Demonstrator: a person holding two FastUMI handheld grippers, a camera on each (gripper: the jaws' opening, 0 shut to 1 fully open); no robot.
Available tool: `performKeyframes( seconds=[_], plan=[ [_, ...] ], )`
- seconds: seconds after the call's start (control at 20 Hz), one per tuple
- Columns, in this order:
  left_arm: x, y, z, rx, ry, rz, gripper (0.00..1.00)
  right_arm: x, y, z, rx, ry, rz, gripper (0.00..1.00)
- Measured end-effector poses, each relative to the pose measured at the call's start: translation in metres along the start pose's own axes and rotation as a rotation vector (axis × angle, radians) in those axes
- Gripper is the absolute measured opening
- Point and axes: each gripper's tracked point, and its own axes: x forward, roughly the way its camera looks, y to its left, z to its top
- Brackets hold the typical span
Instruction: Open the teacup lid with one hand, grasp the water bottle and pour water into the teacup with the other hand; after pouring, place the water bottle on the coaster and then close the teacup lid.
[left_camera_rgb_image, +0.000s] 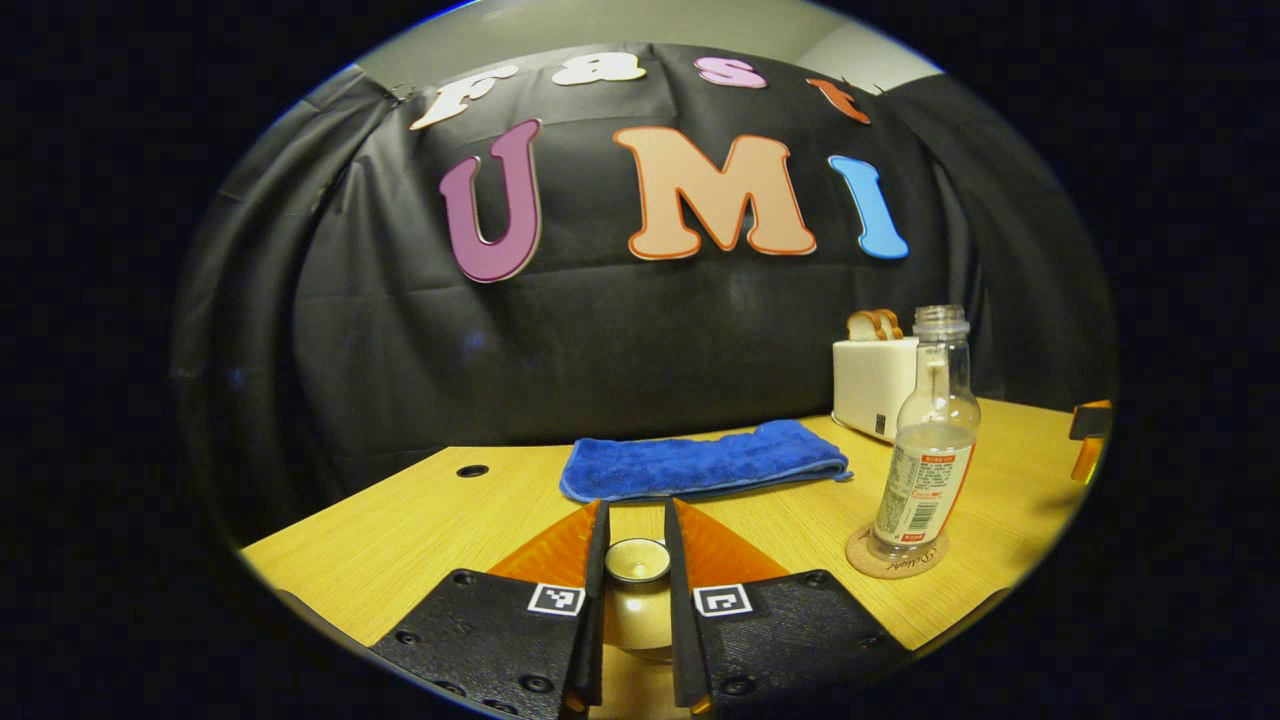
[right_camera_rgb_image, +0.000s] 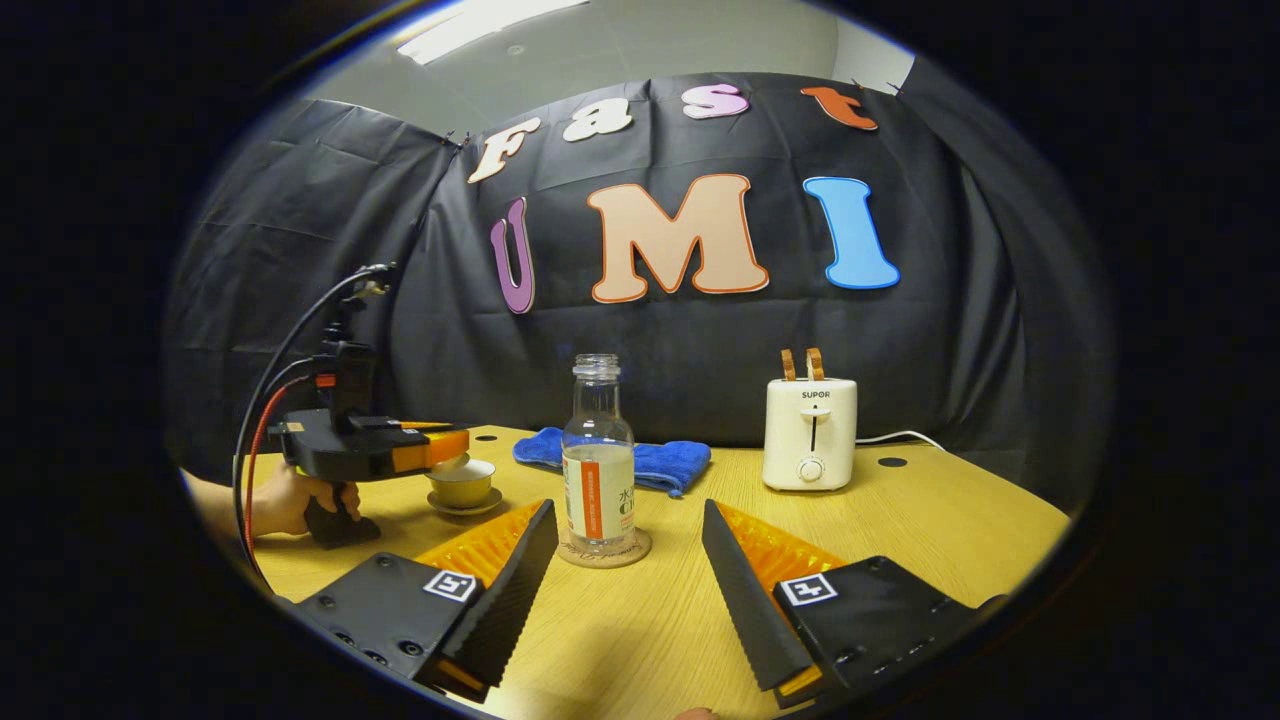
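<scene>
Two grippers are at work over a yellow wooden table (right_camera_rgb_image: 920, 520). In the left gripper view, the left gripper (left_camera_rgb_image: 637, 600) has its two fingers close together around a small round lid (left_camera_rgb_image: 637, 560), one finger on each side, and both look like they touch it. I cannot tell for sure how hard they press. In the right gripper view, this same gripper (right_camera_rgb_image: 440, 450), held by a hand (right_camera_rgb_image: 290, 500), hangs just above the teacup (right_camera_rgb_image: 462, 483). The teacup sits on a little saucer (right_camera_rgb_image: 465, 505) on the table, and the lid is hard to see there.

The water bottle (right_camera_rgb_image: 598, 455) stands straight up on a round coaster (right_camera_rgb_image: 604, 553). Its long side goes up and down, and its open mouth points to the ceiling. It has no cap on.

The right gripper (right_camera_rgb_image: 628, 600) is spread wide, with nothing between its fingers. The bottle is just ahead of the gap, not touched.

A folded blue towel (right_camera_rgb_image: 650, 462) lies behind the bottle. A white toaster (right_camera_rgb_image: 812, 432) with two slices of bread (right_camera_rgb_image: 802, 364) stands to the right, near the black wall.
</scene>
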Motion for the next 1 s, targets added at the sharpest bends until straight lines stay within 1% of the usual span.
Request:
performKeyframes(
  seconds=[0.2, 0.25, 0.5, 0.6, 0.7, 0.9, 1.0],
  plan=[
    [0.014, -0.007, -0.005, 0.026, 0.036, -0.001, 0.25, -0.001, -0.001, 0.0, 0.0, -0.001, -0.001, 0.86],
    [0.015, -0.007, -0.006, 0.025, 0.038, 0.002, 0.25, -0.001, -0.001, 0.0, 0.001, -0.001, -0.002, 0.93],
    [0.016, -0.008, -0.008, 0.034, 0.06, 0.01, 0.25, -0.001, 0.0, -0.001, 0.0, -0.001, -0.002, 0.93],
    [0.017, -0.01, -0.013, 0.049, 0.09, 0.006, 0.24, -0.001, -0.001, -0.001, 0.0, -0.001, -0.002, 0.93],
    [0.016, -0.01, -0.016, 0.06, 0.105, 0.004, 0.27, -0.002, -0.001, -0.001, 0.0, -0.001, -0.002, 0.93],
    [0.015, -0.008, -0.013, 0.048, 0.095, 0.006, 0.28, -0.002, -0.001, -0.001, 0.001, -0.001, -0.002, 0.93],
    [0.014, -0.008, -0.013, 0.041, 0.089, 0.004, 0.32, -0.001, -0.001, -0.001, 0.001, -0.001, -0.002, 0.93]
  ],
)
